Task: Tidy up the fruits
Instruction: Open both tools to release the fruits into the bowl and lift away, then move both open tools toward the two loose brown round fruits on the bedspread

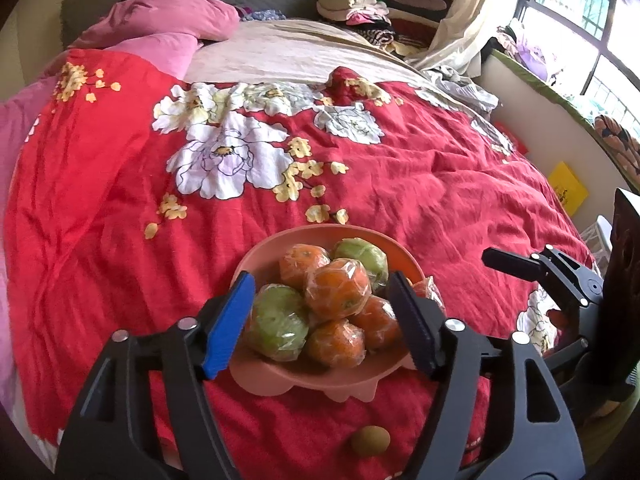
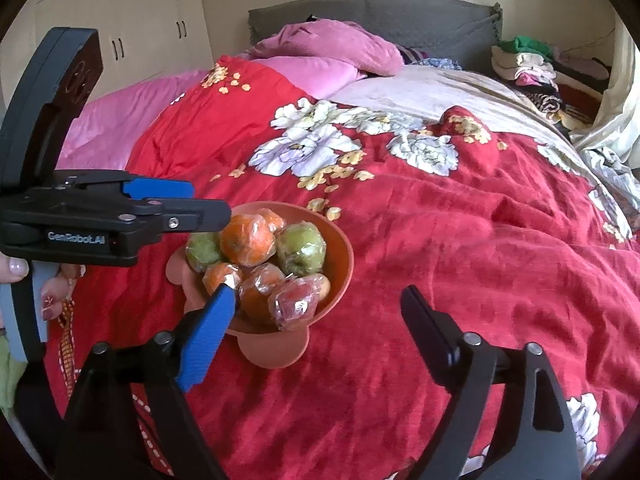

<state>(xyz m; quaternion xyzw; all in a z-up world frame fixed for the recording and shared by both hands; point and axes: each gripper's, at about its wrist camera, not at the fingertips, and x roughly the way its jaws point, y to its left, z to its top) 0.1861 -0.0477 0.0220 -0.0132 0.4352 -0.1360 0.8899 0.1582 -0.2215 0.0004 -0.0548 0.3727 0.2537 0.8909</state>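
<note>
I hold my left hand-held gripper (image 1: 320, 320) and right hand-held gripper (image 2: 318, 320) wide apart and empty over the bed (image 1: 460, 208), since the wrapped fruits (image 1: 338, 294) sit heaped in the pink bowl (image 1: 280, 378), one small fruit (image 1: 370, 440) loose beside it.

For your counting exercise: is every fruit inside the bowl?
No, one small brownish fruit lies on the red bedspread outside the bowl.

A bed under a red floral quilt (image 1: 400, 184) fills the room. Grey headboard (image 2: 372, 20) at twelve o'clock; bright barred window (image 1: 580, 12) at two.
</note>
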